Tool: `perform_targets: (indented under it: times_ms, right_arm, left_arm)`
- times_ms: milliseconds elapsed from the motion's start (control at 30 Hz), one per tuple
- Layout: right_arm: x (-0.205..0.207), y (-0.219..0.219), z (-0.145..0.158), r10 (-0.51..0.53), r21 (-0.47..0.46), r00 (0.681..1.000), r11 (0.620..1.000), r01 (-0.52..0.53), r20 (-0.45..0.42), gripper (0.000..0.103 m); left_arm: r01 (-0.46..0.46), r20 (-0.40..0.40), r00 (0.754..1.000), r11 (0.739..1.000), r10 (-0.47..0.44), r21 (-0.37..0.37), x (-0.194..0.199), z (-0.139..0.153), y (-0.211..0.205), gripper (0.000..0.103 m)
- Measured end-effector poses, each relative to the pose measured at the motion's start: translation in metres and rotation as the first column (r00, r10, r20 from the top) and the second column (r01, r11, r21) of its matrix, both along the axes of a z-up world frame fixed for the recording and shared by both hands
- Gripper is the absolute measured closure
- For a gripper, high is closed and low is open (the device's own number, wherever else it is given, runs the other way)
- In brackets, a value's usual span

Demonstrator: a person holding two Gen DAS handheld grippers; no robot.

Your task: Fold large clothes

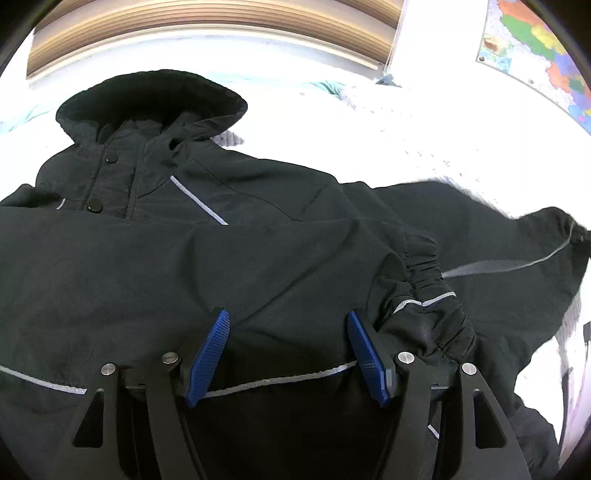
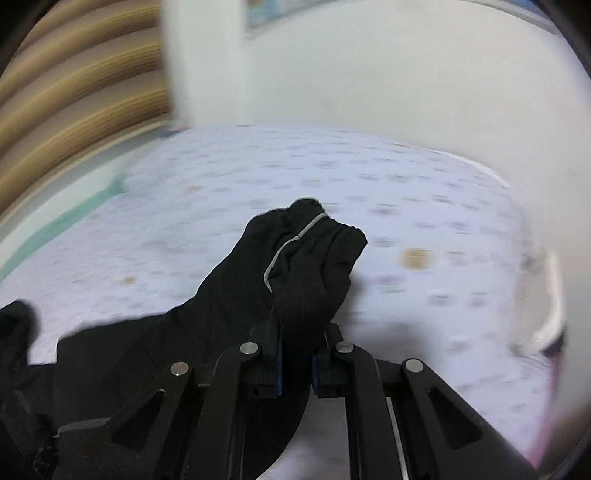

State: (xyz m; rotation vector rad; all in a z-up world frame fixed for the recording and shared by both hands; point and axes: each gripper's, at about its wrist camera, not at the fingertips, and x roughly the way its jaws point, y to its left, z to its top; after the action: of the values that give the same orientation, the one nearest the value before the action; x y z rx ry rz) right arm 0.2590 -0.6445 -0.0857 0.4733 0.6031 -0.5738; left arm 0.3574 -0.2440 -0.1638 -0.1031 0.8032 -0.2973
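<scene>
A black hooded jacket [image 1: 192, 206] with grey reflective stripes lies face up on the bed. One sleeve [image 1: 258, 258] is folded across its chest, elastic cuff [image 1: 436, 295] to the right. My left gripper [image 1: 288, 325] is open just above that sleeve, blue pads [image 1: 208, 354] apart with cloth between them. My right gripper [image 2: 295, 347] is shut on the other sleeve near its cuff [image 2: 314, 251], holding it lifted above the bed. That sleeve also shows at the right of the left wrist view [image 1: 517, 251].
The bed has a white sheet [image 2: 406, 206] with small pale prints. A wooden headboard [image 1: 207, 33] stands behind the hood. A coloured map [image 1: 535, 51] hangs on the wall at the right. The bed's right edge [image 2: 546, 302] shows in the right wrist view.
</scene>
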Motion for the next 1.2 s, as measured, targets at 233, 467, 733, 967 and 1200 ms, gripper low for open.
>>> perform_targets:
  times_ms: [233, 467, 733, 967, 1200]
  right_arm:
    - [0.001, -0.011, -0.034, -0.018, 0.070, 1.000, 0.997, 0.019, -0.017, 0.090]
    - [0.009, 0.042, 0.008, 0.175, 0.037, 0.983, 0.983, -0.177, 0.063, 0.090]
    - [0.020, 0.171, 0.059, 0.473, -0.080, 0.879, 0.880, -0.468, 0.062, 0.090]
    - [0.021, 0.297, 0.080, 0.666, -0.161, 0.745, 0.740, -0.653, 0.038, 0.090]
    - [0.035, 0.417, 0.062, 0.802, -0.181, 0.595, 0.577, -0.796, -0.060, 0.087]
  left_arm:
    - [0.001, -0.002, 1.000, 1.000, -0.001, 0.000, 0.001, 0.000, 0.000, 0.035]
    - [0.082, -0.053, 0.995, 0.994, -0.086, -0.072, -0.007, 0.031, 0.010, 0.035]
    - [0.073, -0.024, 0.997, 0.997, -0.073, -0.008, -0.038, 0.095, 0.052, 0.035]
    - [-0.021, 0.019, 1.000, 0.999, 0.022, -0.032, -0.062, 0.109, 0.115, 0.035]
    - [-0.087, -0.002, 0.996, 0.986, 0.088, -0.141, -0.067, 0.091, 0.162, 0.036]
